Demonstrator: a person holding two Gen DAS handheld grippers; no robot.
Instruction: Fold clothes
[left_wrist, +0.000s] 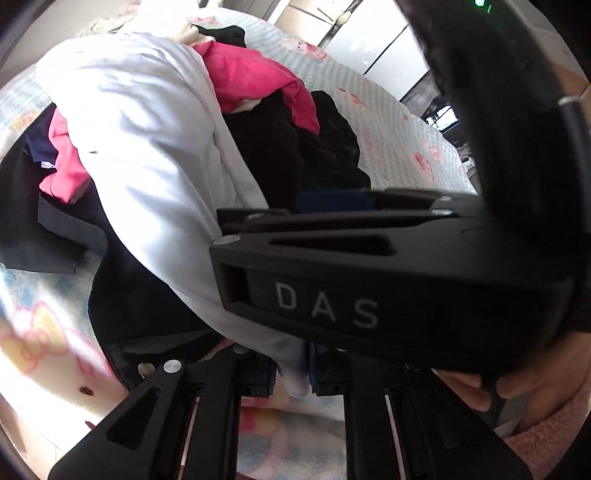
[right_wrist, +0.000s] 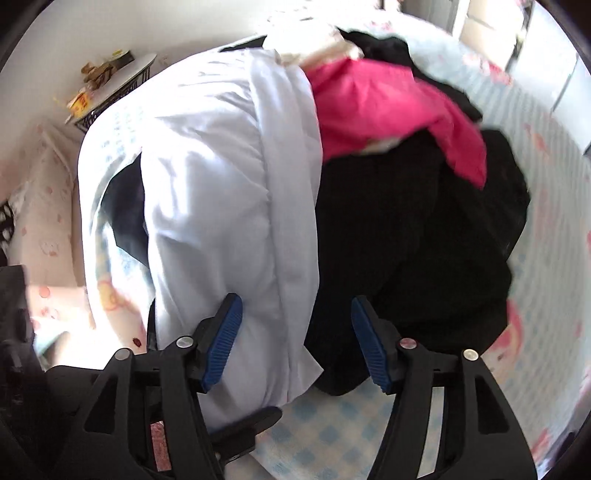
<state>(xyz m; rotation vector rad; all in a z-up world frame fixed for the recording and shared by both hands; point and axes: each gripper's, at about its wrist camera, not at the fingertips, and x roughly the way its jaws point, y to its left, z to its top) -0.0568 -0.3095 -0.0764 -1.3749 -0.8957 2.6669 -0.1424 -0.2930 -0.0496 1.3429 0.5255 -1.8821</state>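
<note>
The pale white, thin cotton garment (right_wrist: 229, 192) lies draped over a heap of clothes on the pastel cartoon-print bedsheet (right_wrist: 546, 206), its lower hem trailing toward the near edge of the bed. The left gripper (left_wrist: 291, 380) has its jaws nearly together, pinching a corner of that white fabric, probably so one garment can be pulled free of the pile for folding. The right gripper (right_wrist: 297, 343) hangs above the hem with its blue ribbed pads (right_wrist: 221, 343) set wide, nothing pressed between them; it seems placed to take a second hold. Around the white piece sit a crumpled bright pink top (right_wrist: 388, 107) and a bulky black knit garment (right_wrist: 413, 236). In the left wrist view, the right gripper's black body blocks much of the pile, and which garment part is pinched cannot be made out.
</note>
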